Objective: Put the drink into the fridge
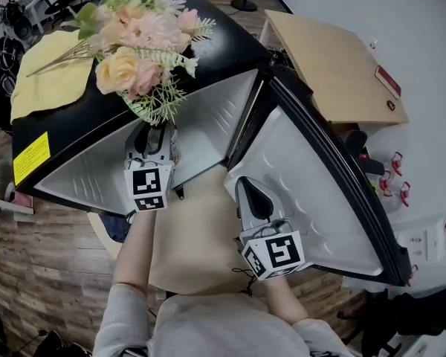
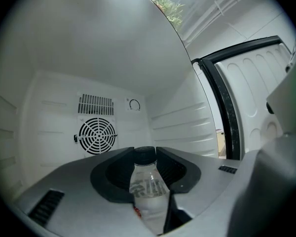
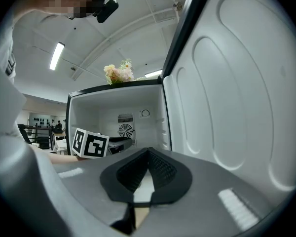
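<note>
Fridge [image 1: 234, 47]: black top, white inside, door [image 1: 312, 192] swung wide open to the person's R. It stands on a wood-plank floor [image 1: 44, 274]. A tan board [image 1: 334, 65] sits just behind the door's hinge side.

On the fridge top: yellow cloth [image 1: 52, 76] at the far L, and a bunch of pink/peach flowers [image 1: 145, 39] hanging over the front edge. Yellow label [image 1: 31, 157] on the top's front L corner.

L tool [image 2: 145, 157] is inside the fridge cavity, pointed at the back wall. Its marker cube [image 1: 147, 184] is at the opening, w/ the person's L forearm [image 1: 137, 251] behind it. Jaws are partly apart and closed around the drink bottle [image 2: 149, 194], pads against both sides. The bottle is clear w/ a black cap [image 2: 144, 154], cap end toward the back wall, so the drink is inside the fridge, held in the L tool. Can't tell whether it rests on anything.

R tool [image 3: 148, 153] is outside the cavity, near the inner face of the door. Its jaw tips meet, nothing btwn them. Its marker cube [image 1: 275, 253] is near the person's body.

Back wall details: round fan grille [image 2: 97, 136], slotted vent [image 2: 95, 104] just above it, small dial [image 2: 134, 104] to the vent's R.
</note>
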`<action>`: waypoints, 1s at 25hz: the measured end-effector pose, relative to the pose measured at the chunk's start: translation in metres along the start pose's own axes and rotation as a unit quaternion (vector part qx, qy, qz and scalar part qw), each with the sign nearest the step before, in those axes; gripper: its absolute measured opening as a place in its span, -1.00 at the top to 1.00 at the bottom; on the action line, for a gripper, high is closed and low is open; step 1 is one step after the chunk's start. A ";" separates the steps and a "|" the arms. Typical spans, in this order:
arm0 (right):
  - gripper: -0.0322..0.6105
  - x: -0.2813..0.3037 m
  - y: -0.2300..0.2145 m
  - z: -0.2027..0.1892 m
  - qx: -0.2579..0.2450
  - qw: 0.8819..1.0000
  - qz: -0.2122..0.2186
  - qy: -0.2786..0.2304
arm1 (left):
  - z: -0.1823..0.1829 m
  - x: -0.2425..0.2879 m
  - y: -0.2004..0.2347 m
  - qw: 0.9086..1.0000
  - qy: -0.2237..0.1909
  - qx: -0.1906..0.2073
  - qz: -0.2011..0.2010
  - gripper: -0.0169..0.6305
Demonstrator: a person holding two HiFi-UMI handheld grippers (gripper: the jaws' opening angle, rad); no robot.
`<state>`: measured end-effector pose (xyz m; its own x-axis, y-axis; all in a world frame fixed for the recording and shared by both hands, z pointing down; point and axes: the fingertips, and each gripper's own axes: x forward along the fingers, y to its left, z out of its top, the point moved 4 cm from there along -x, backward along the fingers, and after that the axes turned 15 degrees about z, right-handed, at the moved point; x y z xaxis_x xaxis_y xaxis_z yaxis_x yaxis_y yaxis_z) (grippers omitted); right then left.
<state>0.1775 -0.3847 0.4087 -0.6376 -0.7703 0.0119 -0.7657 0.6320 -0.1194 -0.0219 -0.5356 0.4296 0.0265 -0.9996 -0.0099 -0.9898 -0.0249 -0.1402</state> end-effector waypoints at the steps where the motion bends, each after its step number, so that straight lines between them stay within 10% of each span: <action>1: 0.87 0.000 -0.001 0.000 0.001 1.000 0.001 0.000 | 0.000 0.001 0.000 1.000 -0.004 -0.001 0.002 0.51; 19: 0.87 0.004 0.012 0.001 0.010 1.000 0.010 -0.011 | 0.007 -0.020 0.008 1.000 0.017 0.010 -0.008 0.34; 25: 0.87 0.004 0.022 0.006 0.007 1.000 0.002 -0.017 | 0.019 -0.049 0.013 1.000 0.014 0.004 -0.022 0.89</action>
<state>0.1580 -0.3745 0.4001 -0.6375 -0.7701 -0.0226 -0.7616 0.6343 -0.1325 -0.0334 -0.4868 0.4098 0.0662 -0.9975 0.0241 -0.9865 -0.0690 -0.1482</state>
